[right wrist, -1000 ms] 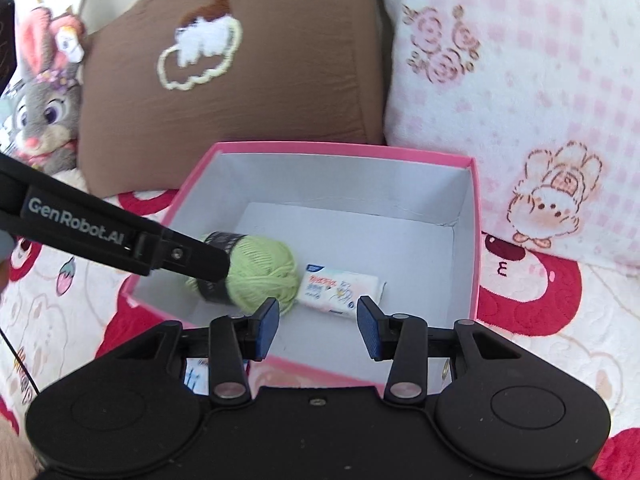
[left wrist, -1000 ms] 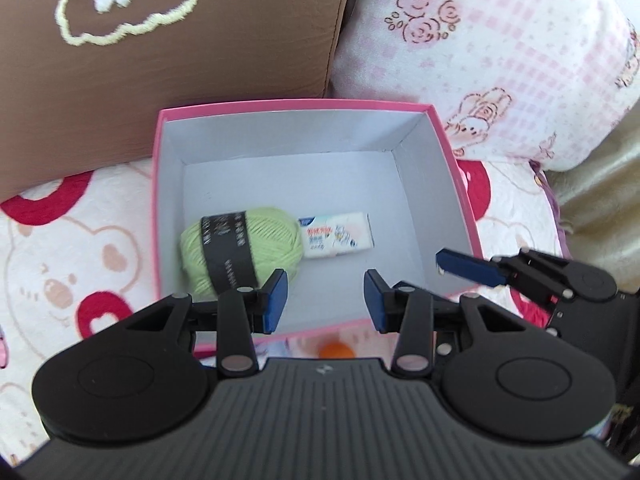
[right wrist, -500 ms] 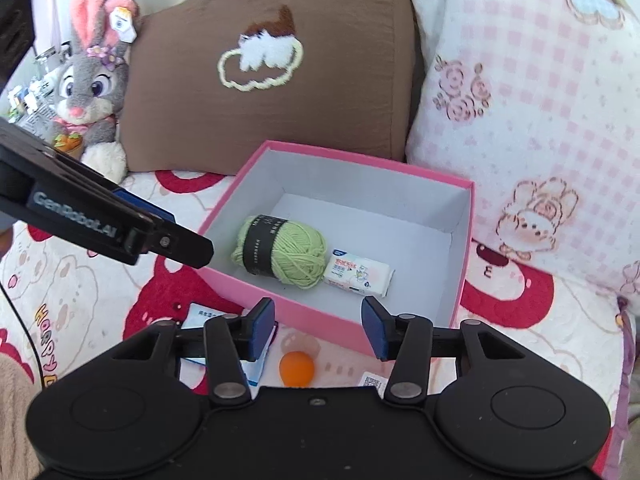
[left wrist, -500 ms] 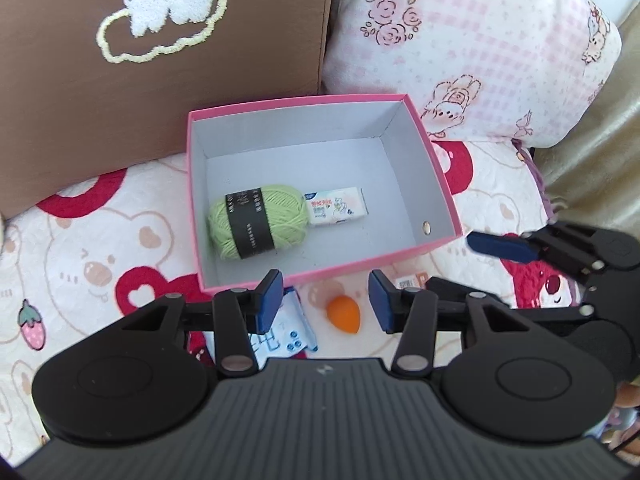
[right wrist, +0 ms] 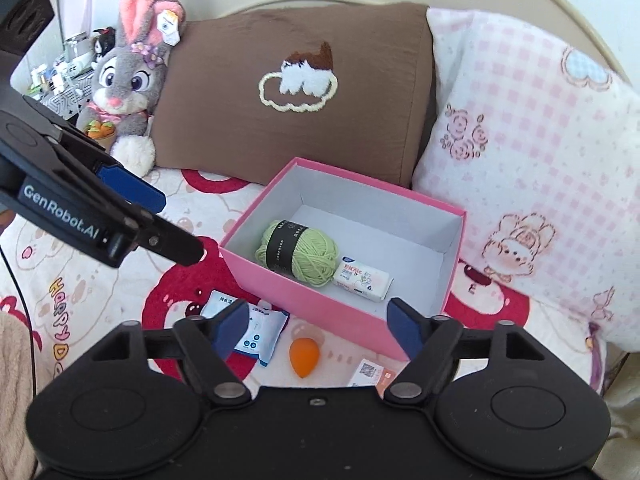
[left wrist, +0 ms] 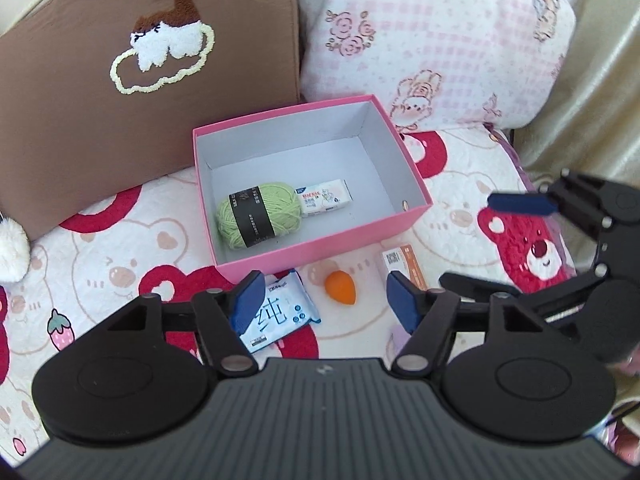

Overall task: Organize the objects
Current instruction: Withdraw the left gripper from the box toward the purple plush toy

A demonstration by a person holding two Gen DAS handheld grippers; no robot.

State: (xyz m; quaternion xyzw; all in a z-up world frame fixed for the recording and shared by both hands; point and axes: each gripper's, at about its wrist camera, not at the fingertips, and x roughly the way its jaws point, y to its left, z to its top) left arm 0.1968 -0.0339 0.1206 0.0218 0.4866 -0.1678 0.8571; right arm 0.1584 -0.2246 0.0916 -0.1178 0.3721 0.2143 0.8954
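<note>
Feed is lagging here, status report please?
Left gripper and right gripper open, empty. Green yarn ball in pink box. Orange egg-shaped sponge outside, unobstructed.

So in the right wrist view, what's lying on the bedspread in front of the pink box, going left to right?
Blue-and-white wet wipes packet → orange teardrop-shaped sponge → small white-and-orange card with a QR code.

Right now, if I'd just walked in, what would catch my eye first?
Probably the pink box in the middle of the bed, open, with a green ball of yarn and a small white packet side by side inside. Behind it to the left, a grey plush rabbit leans beside a brown pillow. In front of the box lies an orange teardrop sponge.
</note>
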